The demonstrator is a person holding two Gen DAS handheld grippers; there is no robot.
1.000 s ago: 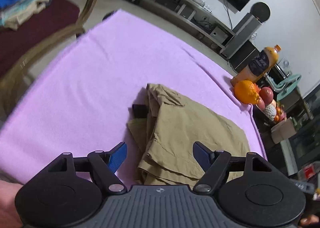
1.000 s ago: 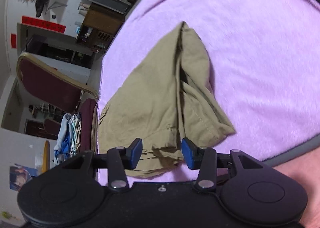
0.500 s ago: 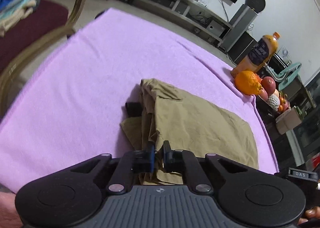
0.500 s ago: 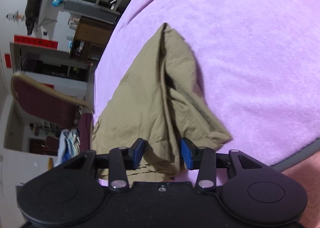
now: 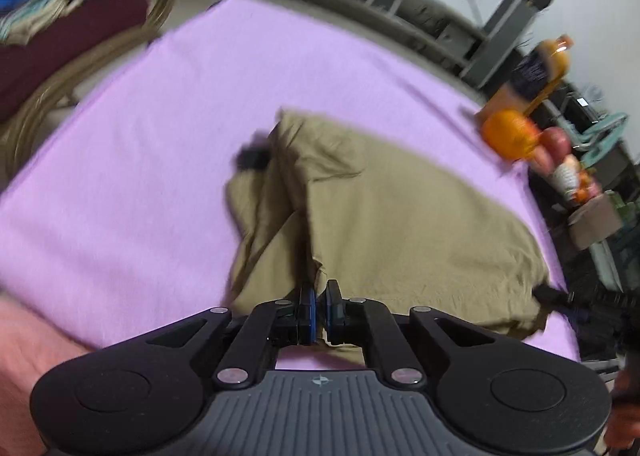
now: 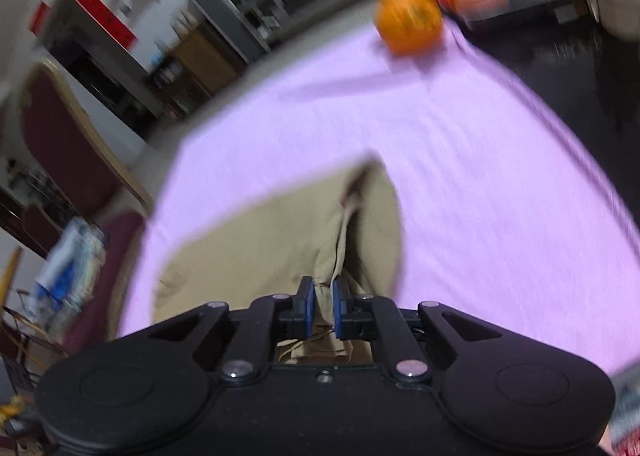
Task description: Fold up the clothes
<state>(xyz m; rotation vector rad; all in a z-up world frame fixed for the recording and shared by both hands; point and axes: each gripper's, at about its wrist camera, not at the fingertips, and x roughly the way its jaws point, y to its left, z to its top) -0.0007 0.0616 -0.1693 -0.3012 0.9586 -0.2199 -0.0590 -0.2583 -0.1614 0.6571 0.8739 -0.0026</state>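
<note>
Your left gripper (image 5: 319, 306) has its fingers (image 5: 307, 306) pinched tight on the near edge of the tan garment (image 5: 400, 223), which lies crumpled on the purple cloth (image 5: 160, 135) covering the tabletop. To the right along that same near edge, your right gripper (image 6: 323, 310) is closing its fingers (image 6: 307, 308) with a bunched fold of the garment pressed between them. An orange (image 6: 408, 19) sits beyond the garment at the cloth's far edge.
</note>
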